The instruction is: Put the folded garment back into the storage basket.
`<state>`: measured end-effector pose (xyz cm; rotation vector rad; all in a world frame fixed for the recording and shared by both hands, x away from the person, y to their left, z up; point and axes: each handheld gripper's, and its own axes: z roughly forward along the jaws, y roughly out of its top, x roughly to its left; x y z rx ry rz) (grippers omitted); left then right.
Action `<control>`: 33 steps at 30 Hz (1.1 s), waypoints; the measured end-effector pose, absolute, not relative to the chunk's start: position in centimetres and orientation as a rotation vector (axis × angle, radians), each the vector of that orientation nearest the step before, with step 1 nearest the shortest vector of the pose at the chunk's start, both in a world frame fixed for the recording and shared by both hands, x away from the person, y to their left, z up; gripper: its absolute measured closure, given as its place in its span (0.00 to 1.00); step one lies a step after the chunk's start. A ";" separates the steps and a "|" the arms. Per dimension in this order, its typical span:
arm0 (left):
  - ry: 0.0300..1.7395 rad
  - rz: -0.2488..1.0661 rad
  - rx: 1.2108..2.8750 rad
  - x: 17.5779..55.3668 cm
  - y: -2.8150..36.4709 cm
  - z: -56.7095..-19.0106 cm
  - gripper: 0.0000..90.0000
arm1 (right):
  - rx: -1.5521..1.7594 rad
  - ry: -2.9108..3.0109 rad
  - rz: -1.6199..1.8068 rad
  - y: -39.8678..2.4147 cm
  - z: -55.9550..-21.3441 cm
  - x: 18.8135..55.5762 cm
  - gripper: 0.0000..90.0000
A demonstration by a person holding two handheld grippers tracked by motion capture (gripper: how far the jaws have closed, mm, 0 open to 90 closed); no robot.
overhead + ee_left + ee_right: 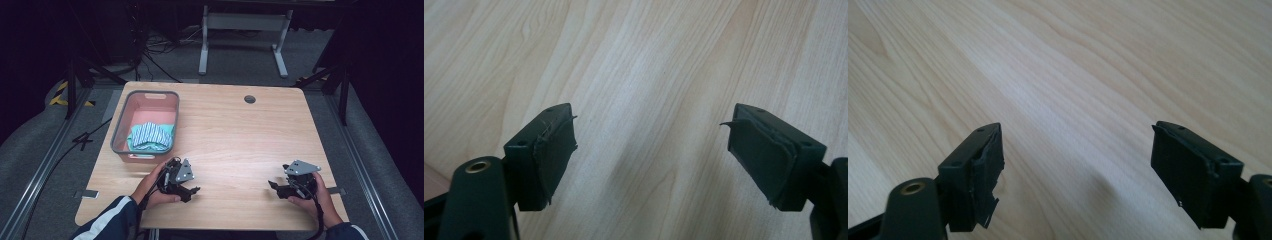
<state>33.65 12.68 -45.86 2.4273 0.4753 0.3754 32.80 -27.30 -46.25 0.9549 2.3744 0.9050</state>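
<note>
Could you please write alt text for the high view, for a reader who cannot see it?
A person holds the left gripper and right gripper, both open and empty, over a wooden table. At its left, a grey-rimmed pink basket holds striped cloth.

Two forearms in dark sleeves with white stripes come in from the near edge of the table (235, 130), each hand holding a gripper low over the wood. The left hand (155, 187) wraps its gripper from behind, and the left gripper (192, 192) points toward the table's middle, its grey plate tilted up. The right hand (312, 195) cups the right gripper (272, 186), which points left, toward the other gripper; a cable trails back along that wrist. The two grippers sit well apart. In each gripper view the black jaws stand wide, the worn pads (556, 150) facing each other with nothing between them.
</note>
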 end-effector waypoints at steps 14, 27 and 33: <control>0.618 0.222 2.312 33.6 14.5 -48.3 0.17 | 1.166 2.313 1.027 -30.6 -48.6 33.0 0.20; 0.656 0.239 2.317 33.7 14.3 -48.4 0.10 | 1.201 2.293 1.004 -30.2 -48.7 33.2 0.16; 0.665 0.238 2.317 33.7 14.3 -48.4 0.08 | 1.201 2.294 1.004 -30.2 -48.7 33.2 0.16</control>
